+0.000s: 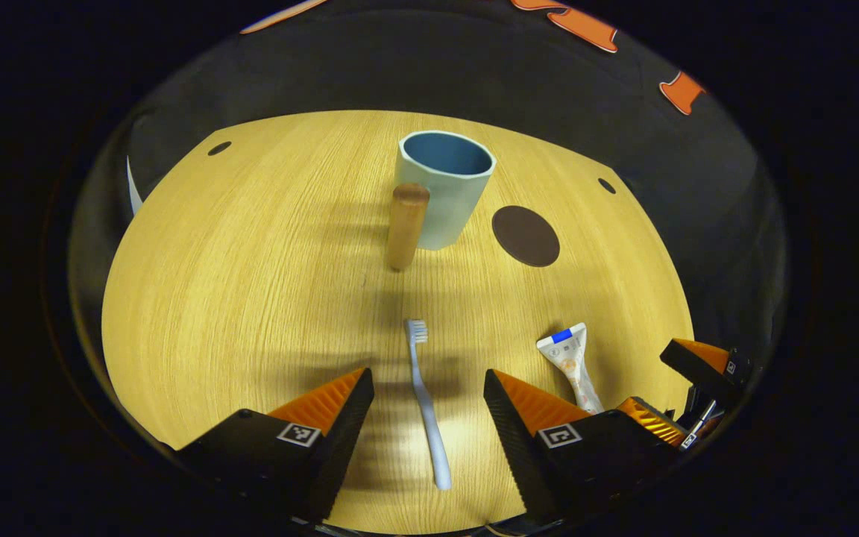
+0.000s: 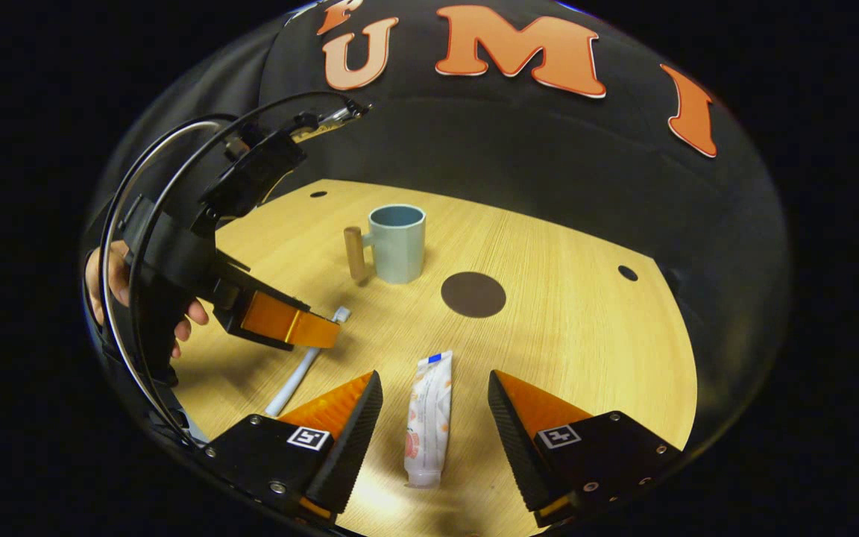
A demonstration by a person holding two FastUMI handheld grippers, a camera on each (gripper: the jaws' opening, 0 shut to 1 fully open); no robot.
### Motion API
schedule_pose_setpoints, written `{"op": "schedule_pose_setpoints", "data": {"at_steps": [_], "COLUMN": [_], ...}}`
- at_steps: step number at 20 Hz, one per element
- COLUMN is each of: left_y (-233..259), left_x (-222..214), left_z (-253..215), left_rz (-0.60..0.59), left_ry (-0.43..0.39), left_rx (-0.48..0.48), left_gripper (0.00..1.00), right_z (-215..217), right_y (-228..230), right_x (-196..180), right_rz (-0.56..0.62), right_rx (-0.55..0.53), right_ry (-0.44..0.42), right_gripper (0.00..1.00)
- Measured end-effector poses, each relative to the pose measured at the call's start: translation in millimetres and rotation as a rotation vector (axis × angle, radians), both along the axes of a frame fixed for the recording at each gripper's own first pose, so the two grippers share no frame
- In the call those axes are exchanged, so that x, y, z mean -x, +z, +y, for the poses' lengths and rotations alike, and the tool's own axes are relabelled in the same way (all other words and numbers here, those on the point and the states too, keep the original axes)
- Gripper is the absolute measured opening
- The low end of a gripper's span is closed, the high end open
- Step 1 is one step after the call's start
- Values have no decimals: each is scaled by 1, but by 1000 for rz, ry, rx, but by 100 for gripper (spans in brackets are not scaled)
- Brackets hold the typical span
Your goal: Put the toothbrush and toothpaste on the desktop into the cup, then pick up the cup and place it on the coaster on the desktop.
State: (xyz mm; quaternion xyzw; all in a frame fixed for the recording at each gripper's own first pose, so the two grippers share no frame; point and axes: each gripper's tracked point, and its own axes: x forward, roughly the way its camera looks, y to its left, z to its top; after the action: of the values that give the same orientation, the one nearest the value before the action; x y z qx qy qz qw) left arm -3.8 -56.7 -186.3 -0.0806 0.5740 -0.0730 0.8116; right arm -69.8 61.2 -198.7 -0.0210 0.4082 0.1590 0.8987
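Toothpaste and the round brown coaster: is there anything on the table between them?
No. In the right gripper view, bare wooden desktop runs from the toothpaste to the coaster.

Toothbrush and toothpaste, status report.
Both grippers open: left gripper over toothbrush, right gripper over toothpaste. Cup empty, off coaster. Nothing in the way.

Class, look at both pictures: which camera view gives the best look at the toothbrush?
The left gripper view: the toothbrush lies full length on the desktop between the open fingers of the left gripper, bristles to handle end. In the right gripper view, the left gripper covers the toothbrush partly.
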Motion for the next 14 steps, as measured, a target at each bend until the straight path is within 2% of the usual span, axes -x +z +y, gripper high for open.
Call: {"op": "schedule_pose_setpoints", "data": {"at_steps": [1, 2, 3, 4, 7, 9, 12, 13, 14], "left_y": [-9, -16, -22, -24, -26, -30, -30, -32, -34], "left_x": [1, 1, 4, 6, 8, 13, 19, 16, 19], "left_z": [2, 3, -2, -1, 0, -2, -6, -6, -5], "left_rz": [11, 29, 40, 54, 92, 117, 130, 118, 128], "left_ry": [1, 0, 1, 0, 18, 17, 16, 20, 25], "left_rx": [-8, -19, -21, -29, -31, -33, -41, -48, -56], "left_gripper": [83, 81, 80, 84, 62, 63, 63, 49, 45], "right_z": [-1, 0, 2, 4, 11, 11, 16, 17, 16], "right_y": [-5, -11, -15, -20, -29, -33, -46, -46, -51], "right_x": [0, 2, 2, 4, 8, 7, 11, 11, 13], "right_rz": [15, 28, 39, 54, 84, 94, 141, 157, 170], "right_rx": [15, 27, 35, 41, 70, 95, 76, 69, 68], "right_ry": [7, 15, 25, 34, 61, 62, 37, 30, 22], "right_gripper": [86, 86, 86, 86, 85, 83, 75, 74, 71]}}
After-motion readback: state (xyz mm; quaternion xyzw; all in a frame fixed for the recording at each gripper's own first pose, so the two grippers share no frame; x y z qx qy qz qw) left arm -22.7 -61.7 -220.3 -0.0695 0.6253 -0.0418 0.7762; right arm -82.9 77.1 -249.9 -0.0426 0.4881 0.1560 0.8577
